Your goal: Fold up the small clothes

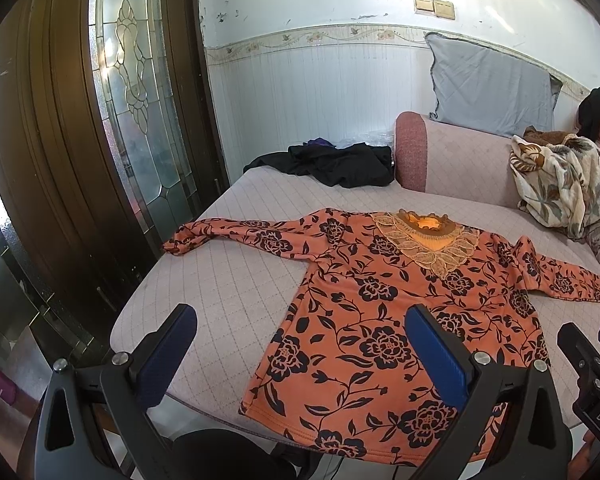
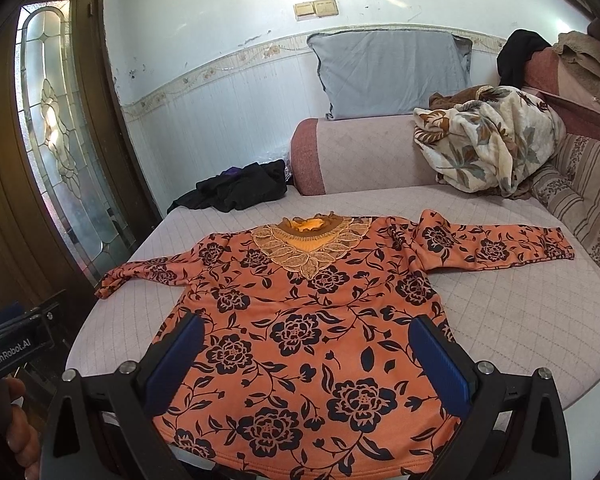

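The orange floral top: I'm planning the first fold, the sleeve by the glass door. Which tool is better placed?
Left. The left tool is open over the orange floral top's door-side edge, below that sleeve; the right tool sits mid-hem.

Bright daylight throughout, pouring in from nine o'clock through the glass door [image 1: 140,92], panes glowing white. Sunlit patches high on the wall [image 2: 236,4] at twelve o'clock, washed out in both views. Soft, even light over the top [image 2: 300,320]; colours vivid, print crisp, only faint shadows under its sleeves. Glare blown out at the neckline. Heavy fisheye bending: door frame and wall trim bowing outward, corners swallowed by black vignette. Near pads [image 1: 436,356] at six o'clock slightly soft, dark brackets underexposed. Far pillow [image 1: 496,88] and blanket [image 2: 488,140] reasonably sharp. Mild grain in the dark wood.
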{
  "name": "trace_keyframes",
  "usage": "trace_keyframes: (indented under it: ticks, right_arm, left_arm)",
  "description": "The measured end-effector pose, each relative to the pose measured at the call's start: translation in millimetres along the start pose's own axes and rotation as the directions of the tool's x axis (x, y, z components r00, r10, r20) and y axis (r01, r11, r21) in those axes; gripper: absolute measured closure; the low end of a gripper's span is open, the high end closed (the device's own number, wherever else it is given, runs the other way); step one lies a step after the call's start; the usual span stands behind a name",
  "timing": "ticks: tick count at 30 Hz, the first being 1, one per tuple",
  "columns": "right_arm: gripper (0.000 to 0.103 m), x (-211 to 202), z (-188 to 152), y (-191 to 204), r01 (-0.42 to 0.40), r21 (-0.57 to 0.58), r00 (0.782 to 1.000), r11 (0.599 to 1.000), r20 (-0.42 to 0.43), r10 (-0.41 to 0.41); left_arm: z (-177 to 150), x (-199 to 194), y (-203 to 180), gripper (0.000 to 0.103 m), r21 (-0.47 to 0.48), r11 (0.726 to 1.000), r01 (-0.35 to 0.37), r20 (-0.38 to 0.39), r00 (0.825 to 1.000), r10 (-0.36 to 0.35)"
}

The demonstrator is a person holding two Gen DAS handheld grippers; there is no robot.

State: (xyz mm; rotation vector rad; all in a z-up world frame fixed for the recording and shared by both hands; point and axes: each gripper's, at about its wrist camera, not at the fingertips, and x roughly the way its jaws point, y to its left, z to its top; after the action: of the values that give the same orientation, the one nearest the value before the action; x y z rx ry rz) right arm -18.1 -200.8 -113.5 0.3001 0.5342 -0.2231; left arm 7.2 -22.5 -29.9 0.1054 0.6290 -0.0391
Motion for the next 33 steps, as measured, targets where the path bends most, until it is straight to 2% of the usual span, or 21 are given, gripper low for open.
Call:
trace_keyframes:
  ticks: [33]
  right_arm:
    - [0.0, 12, -2, 5, -0.003, -0.005, 1.0, 1.0, -0.021, 0.003]
  left_arm:
    - [-2, 13, -1, 0.0, -0.002, 1.0, 0.002, -0.013, 1.0, -0.002]
